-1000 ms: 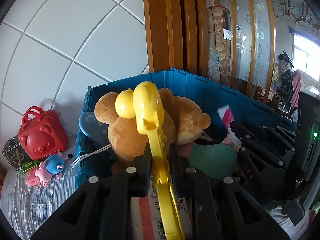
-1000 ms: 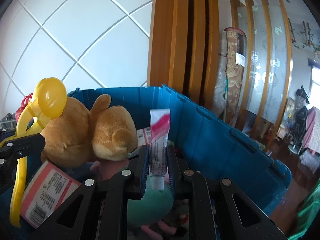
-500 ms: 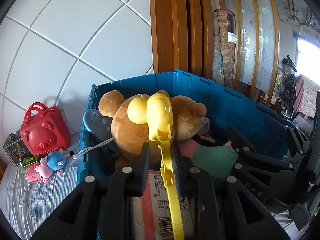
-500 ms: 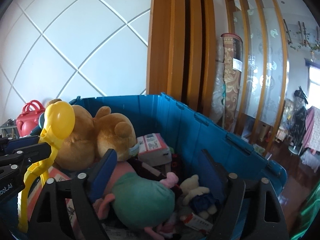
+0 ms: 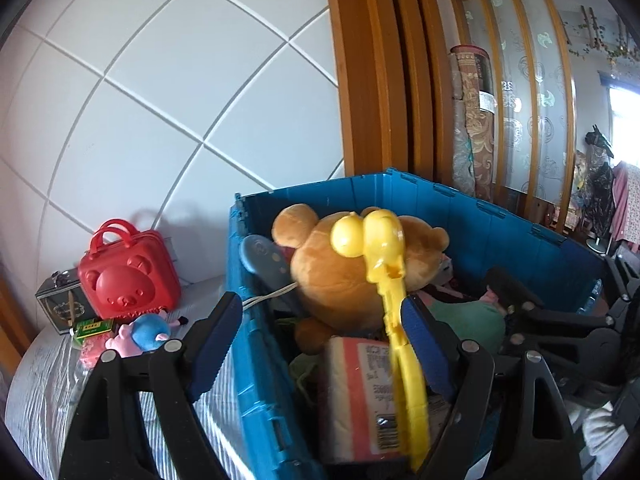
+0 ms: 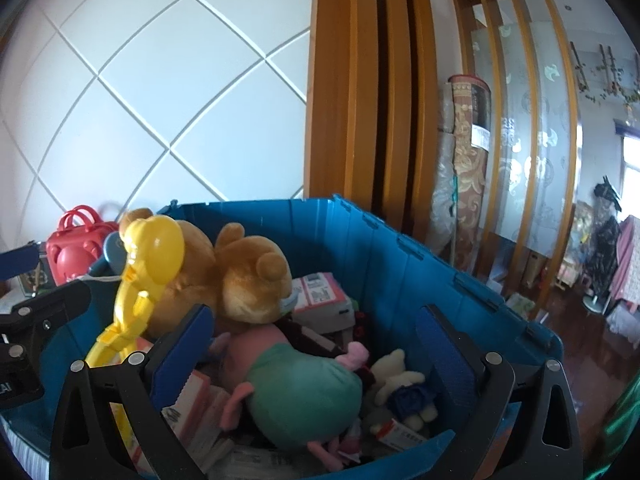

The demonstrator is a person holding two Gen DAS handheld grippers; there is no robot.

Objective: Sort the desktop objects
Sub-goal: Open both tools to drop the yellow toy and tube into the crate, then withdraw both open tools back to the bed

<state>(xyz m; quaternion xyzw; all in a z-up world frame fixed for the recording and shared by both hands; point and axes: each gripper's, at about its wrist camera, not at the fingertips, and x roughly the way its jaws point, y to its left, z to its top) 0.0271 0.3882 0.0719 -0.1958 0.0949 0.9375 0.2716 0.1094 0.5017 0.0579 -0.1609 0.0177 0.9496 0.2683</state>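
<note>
Both grippers spread, holding nothing: left gripper (image 5: 320, 340), right gripper (image 6: 316, 348). Yellow tongs (image 5: 384, 280) lay in the blue bin (image 6: 400, 264) against the teddy bear (image 6: 240, 276). Only my left view showed the red case (image 5: 126, 272); tongs' lower end blurred.

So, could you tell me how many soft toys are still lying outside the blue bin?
1 in view: a small pink and blue plush pig lies on the striped cloth left of the blue bin, in front of the red bear case. Others may be hidden beyond the frame.
</note>
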